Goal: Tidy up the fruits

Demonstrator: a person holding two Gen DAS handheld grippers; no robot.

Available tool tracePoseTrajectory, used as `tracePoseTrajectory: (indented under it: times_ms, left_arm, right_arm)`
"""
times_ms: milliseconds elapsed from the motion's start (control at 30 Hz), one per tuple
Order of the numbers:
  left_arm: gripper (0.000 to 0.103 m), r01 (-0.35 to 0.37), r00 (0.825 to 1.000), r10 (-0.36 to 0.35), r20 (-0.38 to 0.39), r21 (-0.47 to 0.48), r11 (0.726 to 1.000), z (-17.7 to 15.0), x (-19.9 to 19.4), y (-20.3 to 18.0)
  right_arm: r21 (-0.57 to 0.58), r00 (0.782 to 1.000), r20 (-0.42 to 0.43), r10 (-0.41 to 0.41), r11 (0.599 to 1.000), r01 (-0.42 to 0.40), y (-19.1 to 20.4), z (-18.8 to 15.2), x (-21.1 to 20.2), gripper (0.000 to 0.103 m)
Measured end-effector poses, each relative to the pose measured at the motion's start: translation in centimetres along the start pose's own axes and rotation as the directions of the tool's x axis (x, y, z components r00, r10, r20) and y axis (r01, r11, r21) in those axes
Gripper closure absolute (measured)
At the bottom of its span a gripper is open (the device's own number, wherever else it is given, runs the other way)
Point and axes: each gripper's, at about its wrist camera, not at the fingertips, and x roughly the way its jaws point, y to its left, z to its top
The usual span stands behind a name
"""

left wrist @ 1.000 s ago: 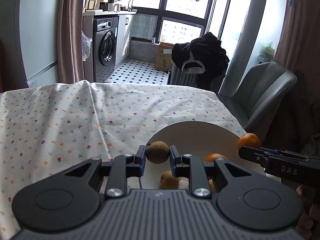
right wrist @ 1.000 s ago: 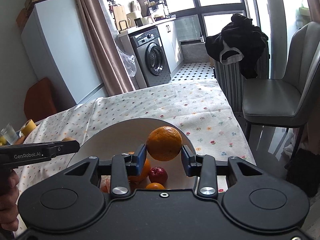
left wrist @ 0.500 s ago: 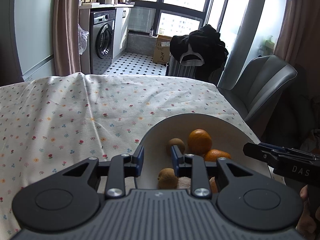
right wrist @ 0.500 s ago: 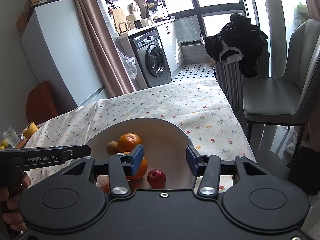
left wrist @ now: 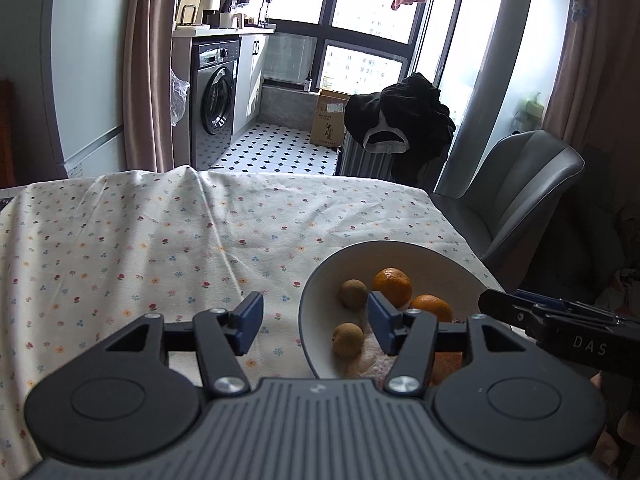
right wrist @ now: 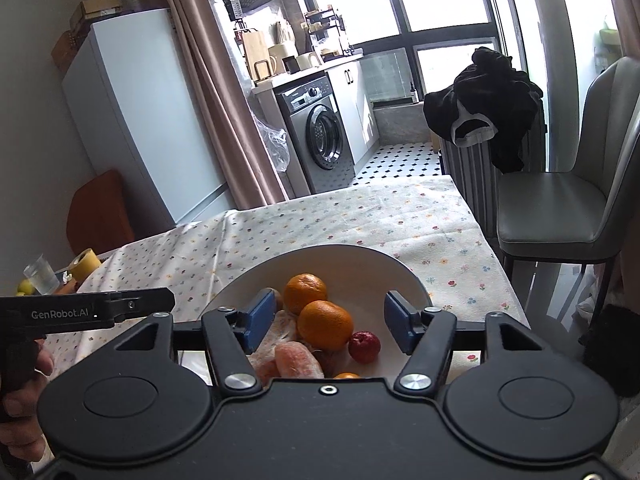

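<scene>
Both my tongs, left tongs [left wrist: 313,325] and right tongs [right wrist: 329,328], gape wide and empty; oranges [right wrist: 325,325] piled in the bowl [right wrist: 404,270] could roll out near the bench edge.

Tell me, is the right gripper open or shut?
Open: the right gripper has its jaws spread wide, holding nothing, above the bowl.

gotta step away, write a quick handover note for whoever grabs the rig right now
Left tongs: open, empty, over the near left rim of the white bowl.
Right tongs: open, empty, above the bowl.
In the bowl: two oranges, two brown kiwis, a small red fruit, and a pale orange fruit near the front.
Done: all visible fruit sits in the bowl.
Left: no loose fruit shows on the floral tablecloth; check outside the views before stopping.
</scene>
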Motion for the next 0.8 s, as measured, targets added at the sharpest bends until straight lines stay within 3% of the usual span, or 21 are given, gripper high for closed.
tracePoseTrajectory:
  times_ms: [100,200,333,633,800]
  left_arm:
    - [0.036,-0.026,1.0,0.026,0.007,0.015,1.0,0.0,-1.2,0.5]
    - [0.021,-0.059,0.998,0.059,0.028,0.017,0.998,-0.1,-2.7,1.0]
    - [0.013,-0.106,0.992,0.103,0.075,0.035,0.994,-0.4,-4.8,1.5]
    - [0.007,-0.183,0.978,0.184,0.099,-0.012,0.983,-1.5,-8.7,4.1]
    - [0.005,-0.22,0.967,0.224,0.122,-0.042,0.975,-2.4,-11.5,5.1]
  right_arm:
    - [0.003,1.0,0.021,0.016,1.0,-0.016,0.7,0.0,-1.0,0.037]
    - [0.005,0.999,0.035,0.028,1.0,-0.028,1.4,-0.1,-1.8,0.028]
    - [-0.019,0.998,0.043,0.04,0.999,-0.039,2.9,-0.1,-2.6,0.017]
    - [-0.049,0.994,0.051,0.096,0.994,-0.094,5.5,-0.4,-4.2,0.001]
    - [-0.049,0.993,0.052,0.101,0.994,-0.099,6.6,-0.1,-4.8,0.0]
